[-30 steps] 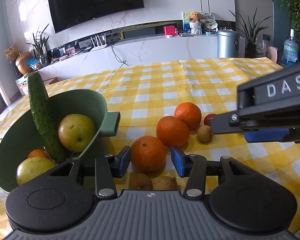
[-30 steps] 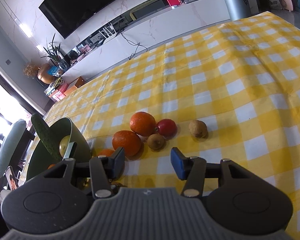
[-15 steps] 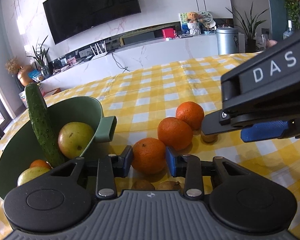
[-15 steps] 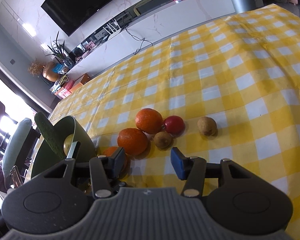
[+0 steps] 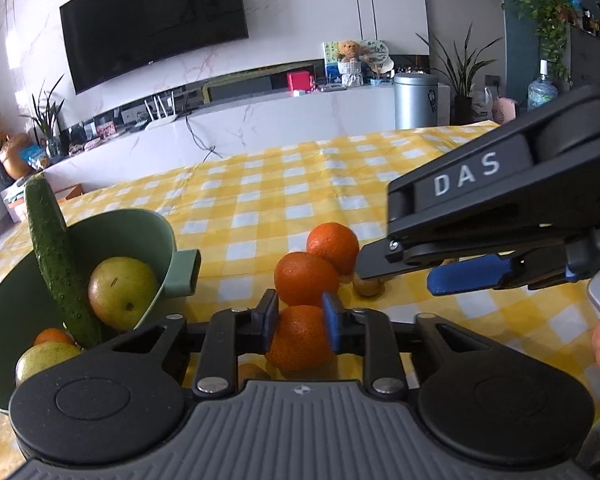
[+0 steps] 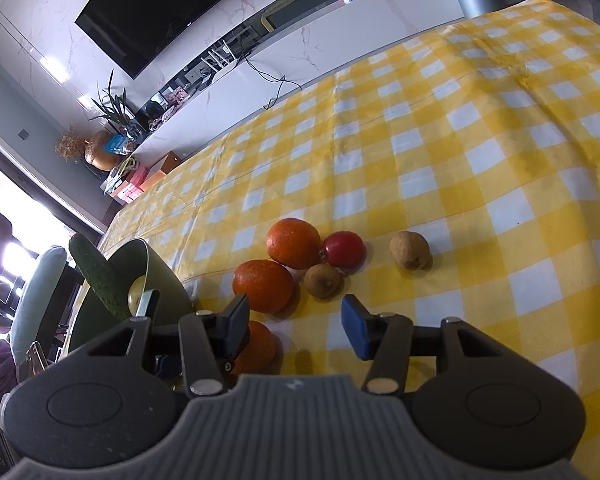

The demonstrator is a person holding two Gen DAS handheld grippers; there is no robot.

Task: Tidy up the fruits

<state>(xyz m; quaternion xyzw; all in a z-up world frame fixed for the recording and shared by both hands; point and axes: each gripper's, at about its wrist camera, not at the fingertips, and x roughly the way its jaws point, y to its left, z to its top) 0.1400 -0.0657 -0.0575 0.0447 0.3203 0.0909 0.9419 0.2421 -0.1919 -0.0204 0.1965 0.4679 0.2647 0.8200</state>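
Left wrist view: at lower center the left hand-held gripper (image 5: 299, 322) has its blue pads pressed on an orange (image 5: 299, 340) sitting on the yellow-checked surface (image 5: 260, 208), with two more oranges (image 5: 306, 278) just beyond it and the green bowl (image 5: 156, 232) of fruit and a cucumber (image 5: 54, 256) at the left. Right wrist view: the right hand-held gripper (image 6: 294, 322) hangs wide and holds nothing at lower center, beyond it a kiwi (image 6: 323, 279), a red fruit (image 6: 344, 249) and another kiwi (image 6: 410, 249) further right.

Kiwi (image 5: 251, 370) — half-hidden behind left gripper (image 5: 299, 322)
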